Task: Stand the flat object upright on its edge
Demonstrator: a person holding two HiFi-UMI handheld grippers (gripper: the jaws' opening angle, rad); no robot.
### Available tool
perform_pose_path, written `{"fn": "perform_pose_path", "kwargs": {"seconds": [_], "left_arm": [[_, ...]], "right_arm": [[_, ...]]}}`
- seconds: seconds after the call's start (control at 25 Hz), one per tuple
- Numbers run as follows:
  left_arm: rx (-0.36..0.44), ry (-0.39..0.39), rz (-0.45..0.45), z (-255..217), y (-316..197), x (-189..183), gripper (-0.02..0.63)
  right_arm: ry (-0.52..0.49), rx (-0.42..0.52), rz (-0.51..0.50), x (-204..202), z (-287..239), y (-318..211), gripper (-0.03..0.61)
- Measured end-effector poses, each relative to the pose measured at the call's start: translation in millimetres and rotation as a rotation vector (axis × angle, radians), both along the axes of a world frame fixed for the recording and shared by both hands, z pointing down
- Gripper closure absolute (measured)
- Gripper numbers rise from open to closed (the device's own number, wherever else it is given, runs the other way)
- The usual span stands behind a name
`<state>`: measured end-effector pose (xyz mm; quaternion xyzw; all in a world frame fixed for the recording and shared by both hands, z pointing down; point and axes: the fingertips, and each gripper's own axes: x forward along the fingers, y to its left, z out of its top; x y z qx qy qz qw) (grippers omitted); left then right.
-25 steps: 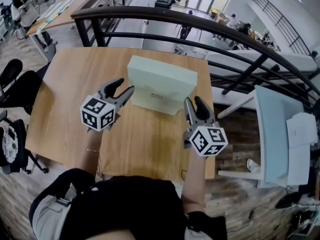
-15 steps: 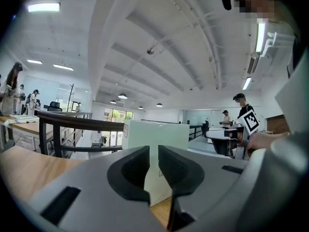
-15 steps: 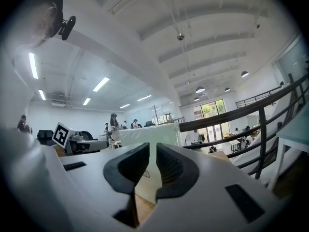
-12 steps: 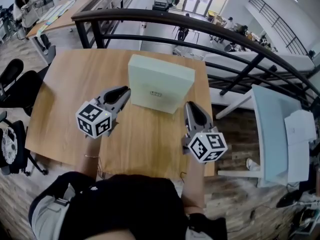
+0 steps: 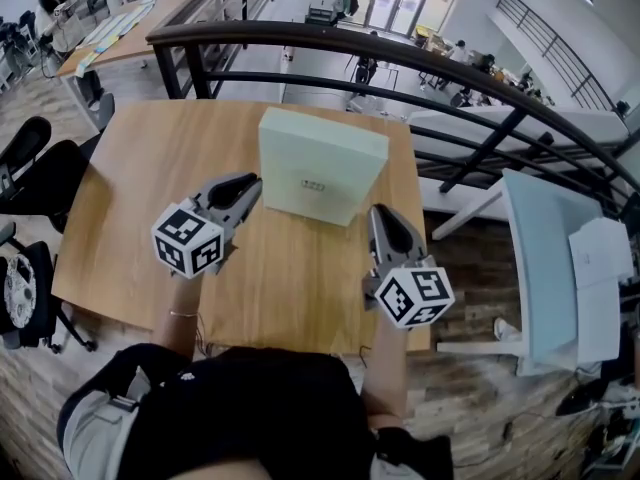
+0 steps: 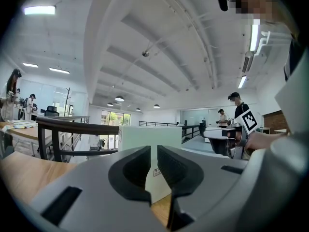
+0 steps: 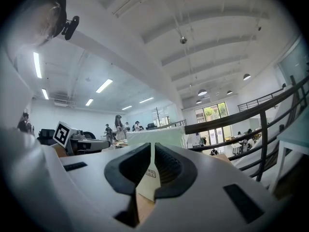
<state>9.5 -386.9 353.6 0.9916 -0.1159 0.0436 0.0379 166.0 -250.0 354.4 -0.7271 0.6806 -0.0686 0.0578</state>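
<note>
A pale green flat box [image 5: 320, 163] stands upright on its edge near the far side of the wooden table [image 5: 140, 178], with a small label low on its near face. My left gripper [image 5: 252, 185] hovers just left of the box and nearer to me, shut and empty, not touching it. My right gripper [image 5: 379, 217] is at the box's near right corner, also shut on nothing and apart from it. In the left gripper view the box [image 6: 164, 135] rises behind the shut left gripper [image 6: 153, 153]. In the right gripper view the box [image 7: 159, 135] stands beyond the shut right gripper [image 7: 152, 151].
A black metal railing [image 5: 400, 53] runs right behind the table's far edge. A black office chair [image 5: 30, 168] stands to the left and a white desk [image 5: 555, 258] to the right. The table's right edge lies close to my right gripper.
Both grippers were open on either side of the box; they have closed and drawn back toward me. The box has stayed upright in place.
</note>
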Motion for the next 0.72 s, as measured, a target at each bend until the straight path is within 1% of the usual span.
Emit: {"fn": "perform_pose_path", "kwargs": {"seconds": [0.28, 0.72], "left_arm": [[-0.004, 0.013, -0.006, -0.7, -3.0, -8.3, 0.56], [-0.01, 0.004, -0.003, 2.6, -1.4, -4.1, 0.56]], "right_arm": [[0.005, -0.008, -0.021, -9.8, 1.9, -3.6, 0.543], [0.0, -0.016, -0.02, -7.7, 3.9, -1.8, 0.543]]}}
